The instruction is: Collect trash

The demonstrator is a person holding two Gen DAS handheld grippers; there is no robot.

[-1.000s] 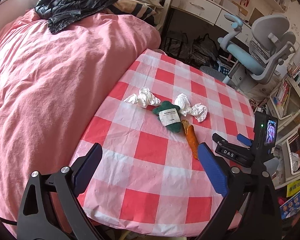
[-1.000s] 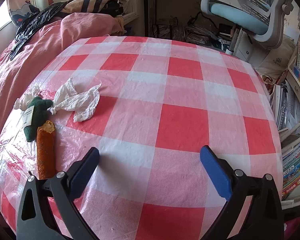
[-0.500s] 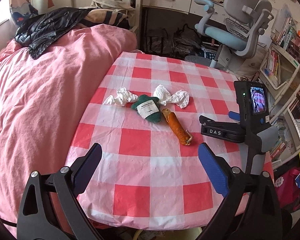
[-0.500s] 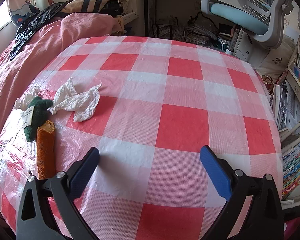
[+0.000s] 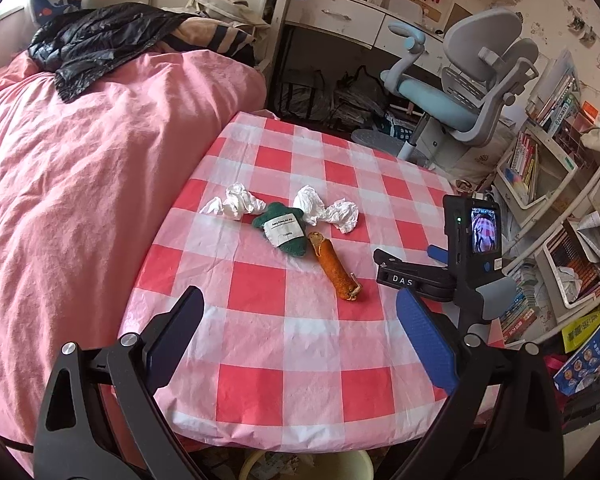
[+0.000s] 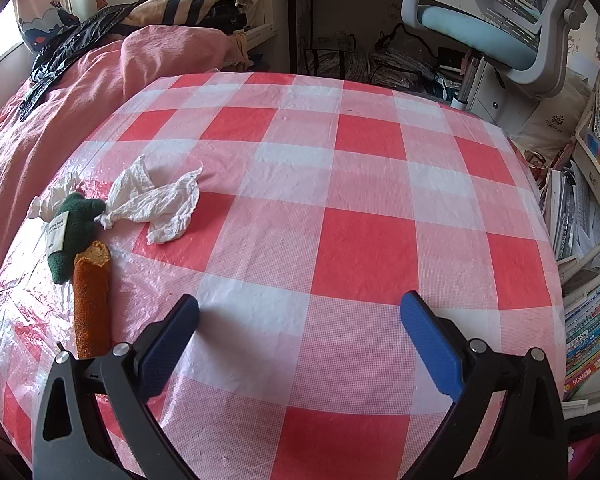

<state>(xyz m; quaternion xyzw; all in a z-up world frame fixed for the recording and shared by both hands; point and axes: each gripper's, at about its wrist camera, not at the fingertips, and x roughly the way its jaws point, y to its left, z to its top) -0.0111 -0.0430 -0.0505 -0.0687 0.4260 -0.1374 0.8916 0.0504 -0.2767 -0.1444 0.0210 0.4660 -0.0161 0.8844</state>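
On the red-and-white checked table (image 5: 312, 344) lie two crumpled white tissues (image 5: 236, 205) (image 5: 329, 210), a green felt piece with a white label (image 5: 283, 229) and an orange peel strip (image 5: 334, 267). My left gripper (image 5: 298, 326) hovers open above the table's near edge, short of the peel. The right gripper's body (image 5: 416, 278) rests at the table's right side. In the right wrist view my right gripper (image 6: 300, 328) is open and empty, low over the cloth; the peel (image 6: 91, 300), green piece (image 6: 74, 229) and a tissue (image 6: 156, 206) lie to its left.
A pink duvet (image 5: 80, 184) with a black jacket (image 5: 96, 44) fills the left. Beyond the table stand a grey-blue desk chair (image 5: 472, 100) and bags under a desk. Bookshelves (image 5: 560, 216) crowd the right. A pale bin rim (image 5: 304, 464) shows below the table's near edge.
The left wrist view has swung and drawn back, so the trash sits more central and the whole table shows. The right gripper has stayed still.
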